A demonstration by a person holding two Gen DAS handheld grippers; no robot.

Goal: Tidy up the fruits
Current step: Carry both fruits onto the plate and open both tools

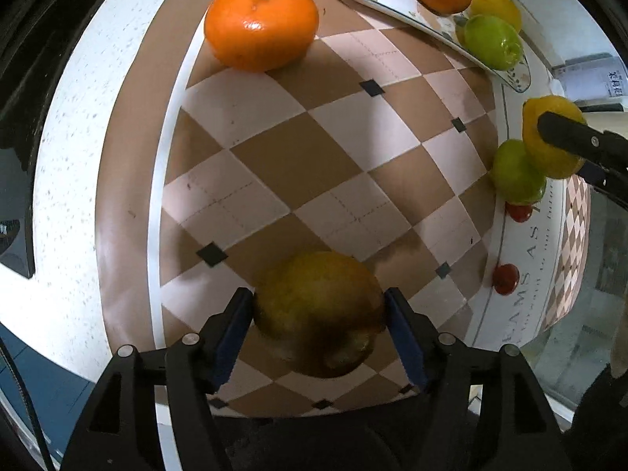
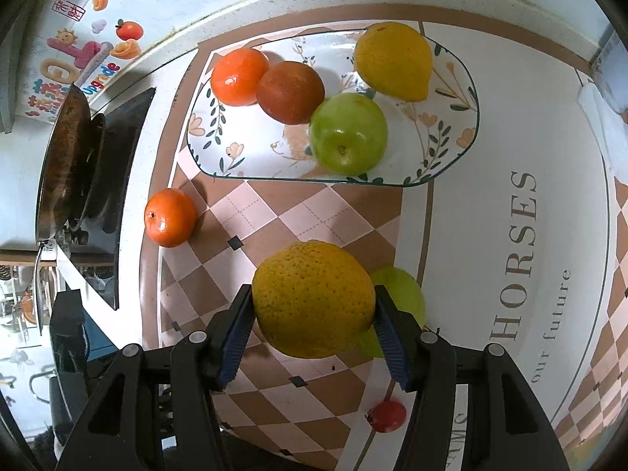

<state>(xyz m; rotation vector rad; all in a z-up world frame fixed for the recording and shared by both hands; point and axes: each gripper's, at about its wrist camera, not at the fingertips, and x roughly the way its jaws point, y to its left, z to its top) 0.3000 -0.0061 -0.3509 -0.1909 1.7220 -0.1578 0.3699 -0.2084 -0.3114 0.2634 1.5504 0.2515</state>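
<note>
The right gripper (image 2: 312, 320) clamps a yellow lemon (image 2: 313, 298) at six o'clock below the plate (image 2: 251, 167), while the left gripper (image 1: 318, 329) brackets a shadowed lemon (image 1: 318, 312), contact unclear.

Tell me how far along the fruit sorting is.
Done: four fruits sit on the plate. In hand: the right hand-held gripper holds a yellow citrus; the left hand-held gripper straddles a shadowed yellowish fruit. Left: an orange, a green fruit, small red fruits.
</note>
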